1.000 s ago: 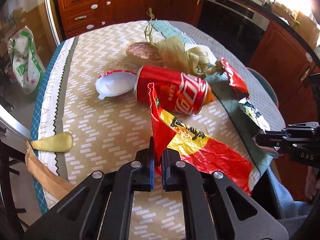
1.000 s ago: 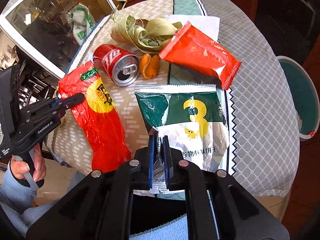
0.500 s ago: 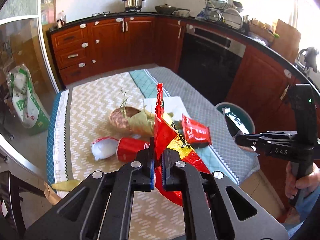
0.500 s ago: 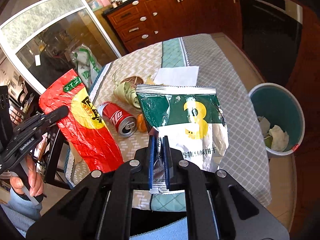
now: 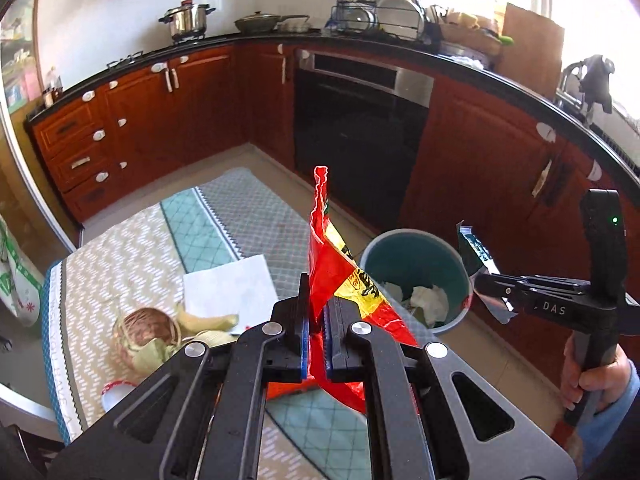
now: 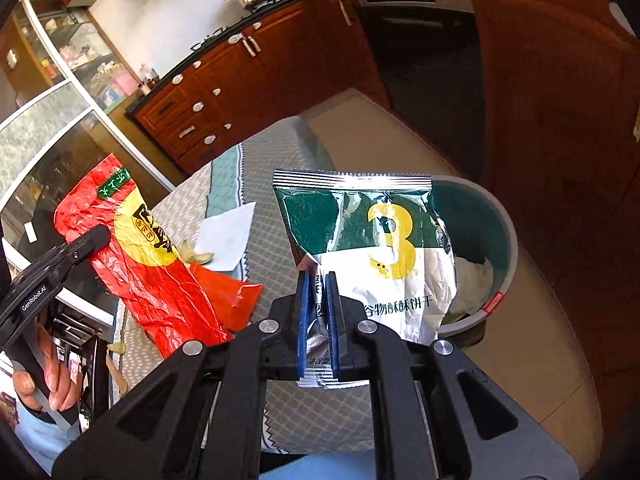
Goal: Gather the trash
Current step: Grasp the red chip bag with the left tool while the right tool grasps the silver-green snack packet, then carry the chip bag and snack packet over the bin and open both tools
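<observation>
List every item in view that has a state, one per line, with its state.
Left hand-held gripper: shut on red wrapper, lifted off the table.
Right hand-held gripper: shut on green wrapper, lifted.
Bin: open, upright, crumpled paper inside.
Orange packet: lying on table.
Oven: door shut.

My right gripper (image 6: 317,312) has its blue pads pinched on the lower edge of the green and silver snack bag (image 6: 360,248), which hangs clear of the table, printed face toward the camera with a large yellow 3. Behind the bag's right side I see the teal bin (image 6: 492,240) on the floor beside the table, white crumpled paper inside. At left, my left gripper (image 6: 94,240) clamps the red and yellow wrapper (image 6: 152,280), also lifted. On the patterned tablecloth (image 6: 272,248) lie a white paper sheet (image 6: 226,236), a pale husk scrap (image 6: 196,255) at its near edge, and an orange-red packet (image 6: 230,296) partly behind the wrapper. A hand (image 6: 44,376) grips the left handle.
</observation>
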